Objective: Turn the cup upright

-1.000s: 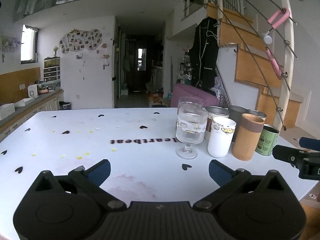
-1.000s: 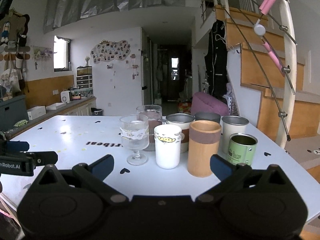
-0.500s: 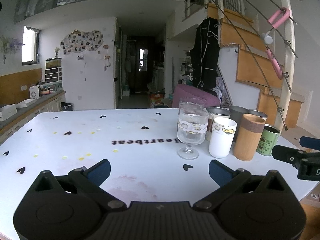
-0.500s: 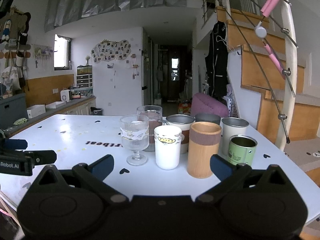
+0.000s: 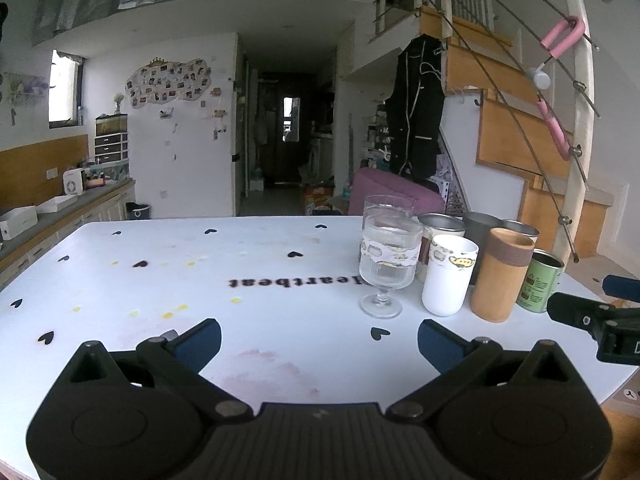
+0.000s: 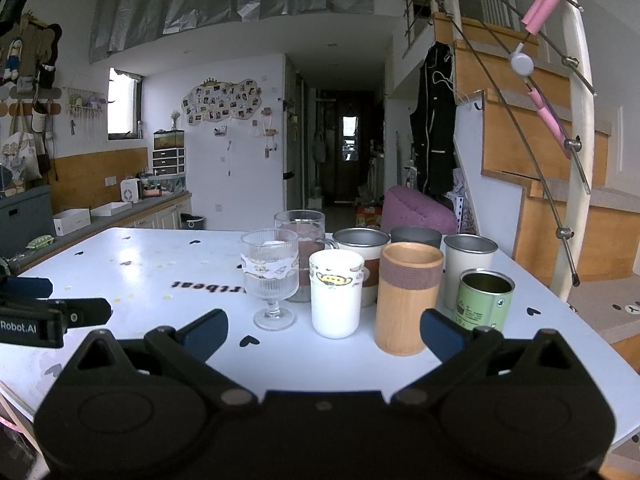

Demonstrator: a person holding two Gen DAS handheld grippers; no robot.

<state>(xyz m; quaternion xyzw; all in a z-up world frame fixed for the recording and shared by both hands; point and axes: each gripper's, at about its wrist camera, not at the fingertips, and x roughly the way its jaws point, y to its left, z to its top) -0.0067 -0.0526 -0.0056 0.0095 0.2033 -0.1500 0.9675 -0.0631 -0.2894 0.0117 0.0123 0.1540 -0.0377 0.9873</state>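
Several cups stand upright in a cluster on the white table (image 5: pixel 160 280): a ribbed stemmed glass (image 5: pixel 387 266) (image 6: pixel 270 278), a white cup with a yellow print (image 5: pixel 450 276) (image 6: pixel 336 294), a wooden cup (image 5: pixel 500 276) (image 6: pixel 406 298), a green tin (image 5: pixel 540 282) (image 6: pixel 482 298), a glass mug (image 6: pixel 300 240) and metal cups (image 6: pixel 470 258) behind. My left gripper (image 5: pixel 318 340) is open and empty, near the table's front edge, left of the cluster. My right gripper (image 6: pixel 324 330) is open and empty, in front of the cluster. No cup lies on its side.
The table carries small black hearts and the word "heartbeat" (image 5: pixel 296 280). The right gripper's finger shows in the left wrist view (image 5: pixel 592 320). A stair railing (image 6: pixel 576 160) and a purple seat (image 6: pixel 416 210) are behind the table. A counter (image 5: pixel 48 216) runs along the left.
Both views have risen slightly; the cups sit a little lower in the frames. Both grippers stay open and nothing on the table has moved.
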